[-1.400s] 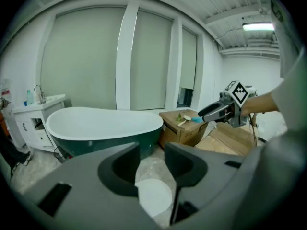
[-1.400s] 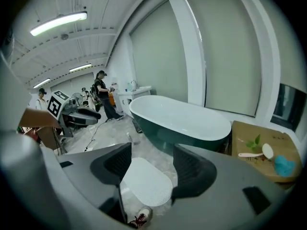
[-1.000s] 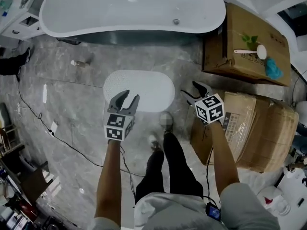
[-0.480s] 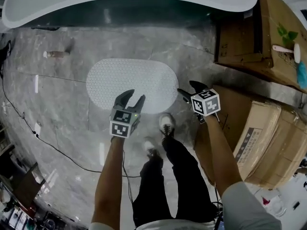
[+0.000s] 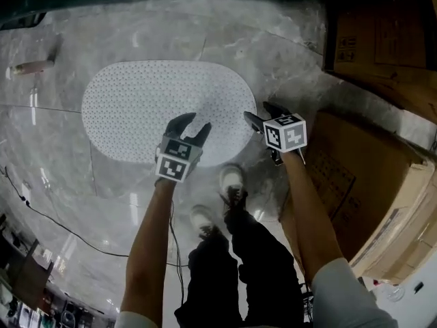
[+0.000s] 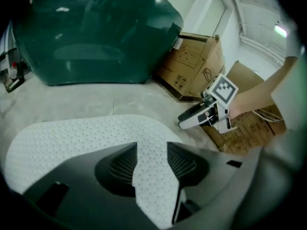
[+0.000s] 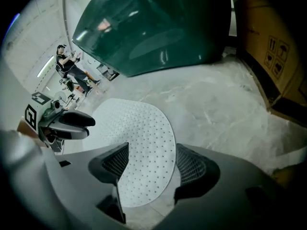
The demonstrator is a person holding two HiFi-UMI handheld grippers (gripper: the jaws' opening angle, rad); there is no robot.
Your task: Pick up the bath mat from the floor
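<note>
The white dotted mat lay flat on the grey floor, between the dark tub and the person's shoes, with boxes off to its right. The left gripper pointed down at the mat's near edge; its jaws had just been opening and stood apart, with mat showing in the gap but nothing pinched. The right gripper sat at the mat's rounded right end, its jaws also just opened and spread wide, the mat's edge showing between them unclamped.
</note>
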